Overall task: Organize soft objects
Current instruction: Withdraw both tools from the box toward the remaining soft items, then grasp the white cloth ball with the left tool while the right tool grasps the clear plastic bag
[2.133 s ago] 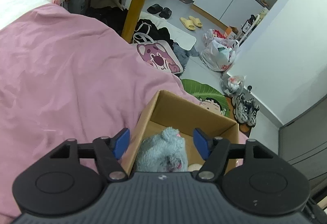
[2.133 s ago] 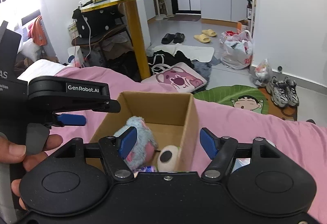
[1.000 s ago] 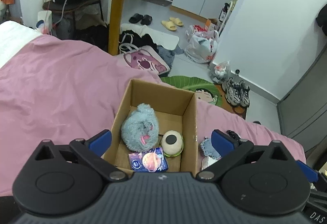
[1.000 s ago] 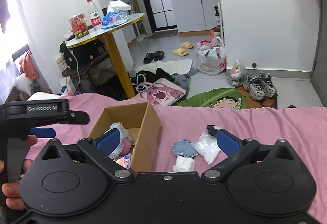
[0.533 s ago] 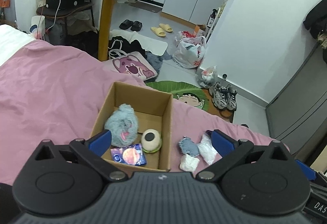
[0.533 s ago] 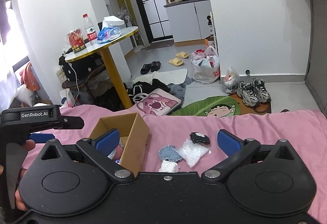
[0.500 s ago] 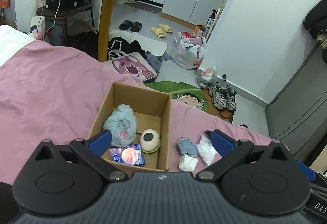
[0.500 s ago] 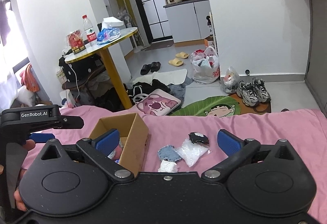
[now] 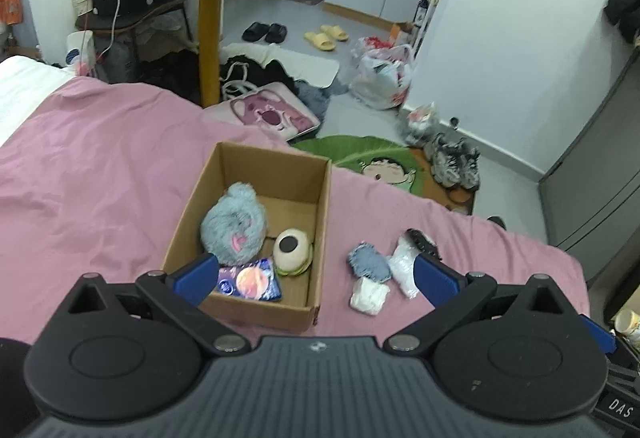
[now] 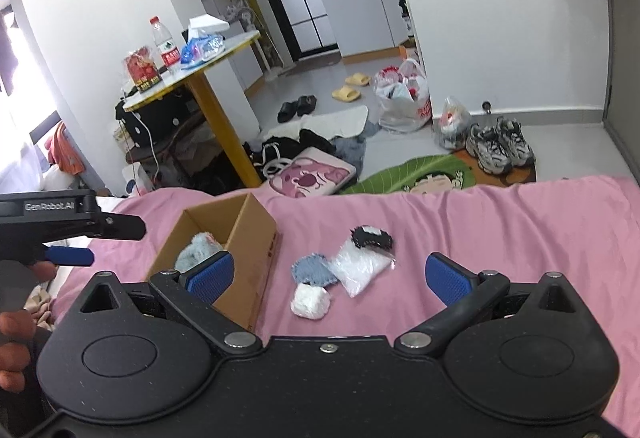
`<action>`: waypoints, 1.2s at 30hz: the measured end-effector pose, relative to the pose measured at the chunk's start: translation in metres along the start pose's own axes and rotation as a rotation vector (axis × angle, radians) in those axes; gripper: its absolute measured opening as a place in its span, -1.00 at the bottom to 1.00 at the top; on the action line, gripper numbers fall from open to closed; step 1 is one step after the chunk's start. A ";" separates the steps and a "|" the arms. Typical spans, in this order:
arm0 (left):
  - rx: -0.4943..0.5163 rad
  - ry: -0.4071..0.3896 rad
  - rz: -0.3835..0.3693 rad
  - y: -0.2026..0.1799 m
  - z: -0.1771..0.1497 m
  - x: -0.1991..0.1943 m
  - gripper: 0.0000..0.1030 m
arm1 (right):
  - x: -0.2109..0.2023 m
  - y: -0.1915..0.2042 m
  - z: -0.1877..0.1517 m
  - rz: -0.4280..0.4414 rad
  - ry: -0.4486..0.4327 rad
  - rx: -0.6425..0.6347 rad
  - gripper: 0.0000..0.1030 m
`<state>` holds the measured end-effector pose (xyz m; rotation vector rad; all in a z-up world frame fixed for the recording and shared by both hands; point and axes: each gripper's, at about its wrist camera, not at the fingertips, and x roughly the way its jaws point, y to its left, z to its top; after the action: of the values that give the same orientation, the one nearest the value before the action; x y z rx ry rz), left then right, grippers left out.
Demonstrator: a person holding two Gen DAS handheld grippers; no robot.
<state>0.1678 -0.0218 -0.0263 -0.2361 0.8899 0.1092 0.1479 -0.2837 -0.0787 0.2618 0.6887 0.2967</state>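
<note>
An open cardboard box [image 9: 324,214] [image 10: 256,238] sits on the pink bedspread [image 9: 100,166]. It holds a grey-blue plush [image 9: 234,224], a cream round toy with a dark spot [image 9: 291,248] and a blue packet [image 9: 248,280]. Right of the box lie a denim pouch [image 10: 312,270], a white bundle [image 10: 310,301], a clear white bag [image 10: 360,264] and a black-and-white piece [image 10: 372,237]. My left gripper [image 9: 316,278] is open and empty above the box's near end. My right gripper [image 10: 326,276] is open and empty above the loose pieces.
The bed's far edge drops to a floor with a pink bear bag [image 9: 268,114], a green mat [image 9: 372,158], sneakers [image 10: 500,146] and plastic bags [image 10: 404,98]. A yellow-legged table [image 10: 216,106] stands behind the bed. The left gripper's body [image 10: 60,222] shows at the right view's left edge.
Both grippers have pulled back and up from the box and have opened wider. The grey-blue plush stays in the box. The loose pieces right of the box have come into view.
</note>
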 end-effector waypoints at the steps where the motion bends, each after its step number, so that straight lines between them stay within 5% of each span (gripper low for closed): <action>1: 0.005 0.000 0.007 -0.002 -0.001 0.001 0.99 | 0.002 -0.004 -0.001 0.003 0.005 0.013 1.00; 12: 0.065 -0.034 0.020 -0.024 -0.006 0.012 0.94 | 0.021 -0.044 -0.007 0.048 0.028 0.206 0.97; 16: 0.062 -0.040 0.023 -0.034 -0.008 0.020 0.94 | 0.031 -0.050 -0.007 0.065 0.057 0.217 0.81; 30: 0.073 0.017 0.018 -0.062 -0.023 0.054 0.35 | 0.083 -0.057 0.021 0.151 0.128 0.167 0.74; 36: 0.083 0.021 0.032 -0.072 -0.026 0.067 0.32 | 0.097 -0.066 0.013 0.159 0.153 0.192 0.63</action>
<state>0.2038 -0.0984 -0.0832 -0.1462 0.9169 0.0992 0.2392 -0.3120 -0.1474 0.4821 0.8512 0.4055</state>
